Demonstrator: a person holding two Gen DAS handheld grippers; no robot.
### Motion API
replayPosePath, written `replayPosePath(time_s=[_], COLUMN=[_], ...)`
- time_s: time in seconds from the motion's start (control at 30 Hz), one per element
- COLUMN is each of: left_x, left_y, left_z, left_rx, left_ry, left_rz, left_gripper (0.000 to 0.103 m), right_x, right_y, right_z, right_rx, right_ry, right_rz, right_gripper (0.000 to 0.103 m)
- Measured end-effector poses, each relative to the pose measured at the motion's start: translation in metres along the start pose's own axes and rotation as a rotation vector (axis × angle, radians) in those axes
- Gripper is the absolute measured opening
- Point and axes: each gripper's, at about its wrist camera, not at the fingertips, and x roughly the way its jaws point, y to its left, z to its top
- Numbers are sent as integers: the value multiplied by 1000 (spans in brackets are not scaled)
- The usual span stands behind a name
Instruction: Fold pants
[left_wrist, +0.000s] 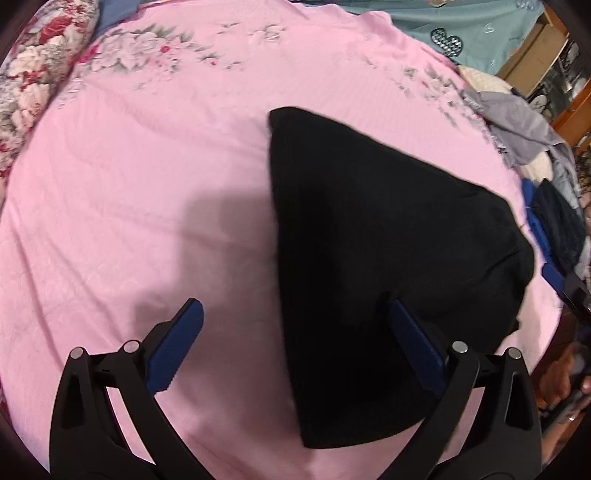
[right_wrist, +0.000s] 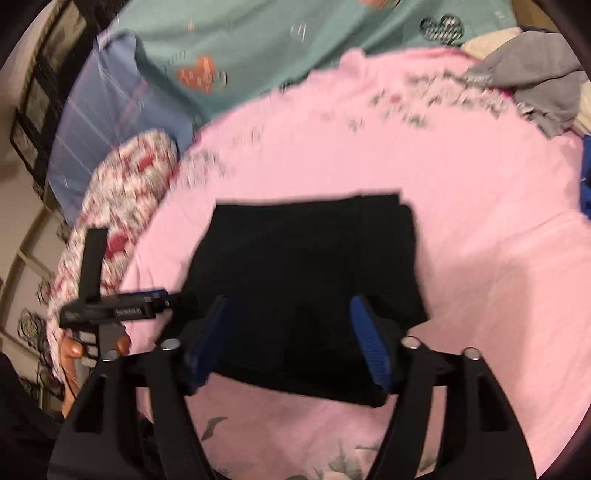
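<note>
A: Since the pink bedsheet (left_wrist: 147, 184) gives a flat base, the folded black pants (right_wrist: 306, 280) lie well inside the bed's edges, away from the clothes pile (left_wrist: 524, 133).

B: Left gripper (left_wrist: 295, 314) and right gripper (right_wrist: 288, 306) are wide, holding nothing; the fold looks finished.

black folded pants (left_wrist: 373, 258) flat on pink sheet (left_wrist: 147, 184) | left gripper (left_wrist: 295, 314) spread wide, holding nothing
</note>
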Motion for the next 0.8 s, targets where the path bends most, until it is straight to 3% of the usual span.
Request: replayPosePath(time_s=[0.07,0.13,0.27,0.33,0.43,0.5,0.53,0.57,0.6,0.73,0.8], left_x=[10,25,32,35,40,38,35,32,29,-3,-32], left_y=[-1,1,-1,-7,-23,-27,-28,-27,-27,-34,-34], left_z=[10,17,23,26,31,37,39,40,41,53,71], left_rx=[9,-7,5,31,88,80,73,71,67,99,110], left_ry=[60,130,158,181,194,196,186,178,170,57,-49], left_rz=[-67,-109,-162,-188,-130,-147,-167,-175,-177,-174,-157], left_gripper=[101,101,97,90,70,46,43,38,37,35,35], right_x=[-10,-9,24,46,59,75,79,84,88,80,70], right_y=[-17,-32,-62,-66,-51,-37,-29,-19,-14,6,30], right_z=[6,8,6,2,9,15,15,16,15,29,52], right_rx=[61,102,225,252,231,194,164,113,73,-9,-92], right_ry=[-60,-68,46,108,149,175,187,210,232,208,153], right_rz=[-70,-91,-15,49,135,102,77,40,23,48,72], right_gripper=[89,90,90,91,91,90,84,52,33,25,25])
